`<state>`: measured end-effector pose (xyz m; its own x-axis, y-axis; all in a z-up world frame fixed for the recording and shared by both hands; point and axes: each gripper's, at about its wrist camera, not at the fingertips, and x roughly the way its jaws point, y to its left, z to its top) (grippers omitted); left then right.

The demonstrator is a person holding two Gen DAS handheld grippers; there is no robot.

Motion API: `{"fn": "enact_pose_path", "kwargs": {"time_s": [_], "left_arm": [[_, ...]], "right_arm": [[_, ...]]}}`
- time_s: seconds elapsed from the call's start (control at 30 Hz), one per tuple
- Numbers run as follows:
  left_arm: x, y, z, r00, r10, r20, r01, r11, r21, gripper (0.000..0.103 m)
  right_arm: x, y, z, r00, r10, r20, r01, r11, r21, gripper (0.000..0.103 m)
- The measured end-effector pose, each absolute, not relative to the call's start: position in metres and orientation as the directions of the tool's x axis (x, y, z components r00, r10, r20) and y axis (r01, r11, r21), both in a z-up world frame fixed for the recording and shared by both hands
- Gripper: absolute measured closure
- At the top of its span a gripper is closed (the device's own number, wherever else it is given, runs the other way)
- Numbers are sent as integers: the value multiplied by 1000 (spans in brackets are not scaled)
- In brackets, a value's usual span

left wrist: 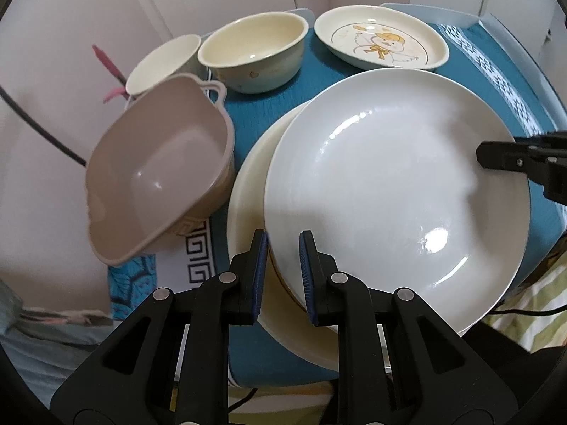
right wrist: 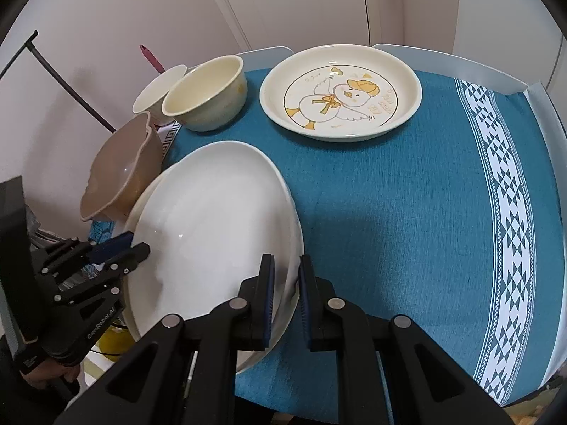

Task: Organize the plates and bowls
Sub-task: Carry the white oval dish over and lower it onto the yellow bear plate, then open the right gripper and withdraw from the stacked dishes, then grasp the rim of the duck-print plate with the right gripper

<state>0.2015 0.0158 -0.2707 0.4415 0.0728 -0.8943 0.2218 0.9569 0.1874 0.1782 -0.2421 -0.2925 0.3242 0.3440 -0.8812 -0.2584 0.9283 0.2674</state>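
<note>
White plate clenched at its 6 o'clock rim by left tool, right tool gripping its 3 o'clock rim, cream plate beneath.

The big plate lies on top of another plate, at the near left of the table. The left gripper is at the big plate's left edge, and the right gripper is at its near right edge. Left of the plates sits a bowl with handles. Behind it are a small bowl and a deeper bowl, side by side. The duck plate lies far back, right of the bowls.
</note>
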Motion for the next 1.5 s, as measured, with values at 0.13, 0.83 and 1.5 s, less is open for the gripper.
{"fn": "enact_pose_path", "kwargs": {"time_s": [0.13,0.83,1.5], "left_arm": [[196,12,-268,471,99,-876,239,942,235,87],[190,5,-259,465,34,-885,267,947,177,87],[271,-9,-161,520,-240,-820,194,968,-161,4]], "right_arm": [[177,-234,-292,338,312,-888,-295,931,215,91],[168,-228,-281,365,335,-869,-332,919,214,91],[223,-315,-188,597,319,-736,-202,948,247,1]]}}
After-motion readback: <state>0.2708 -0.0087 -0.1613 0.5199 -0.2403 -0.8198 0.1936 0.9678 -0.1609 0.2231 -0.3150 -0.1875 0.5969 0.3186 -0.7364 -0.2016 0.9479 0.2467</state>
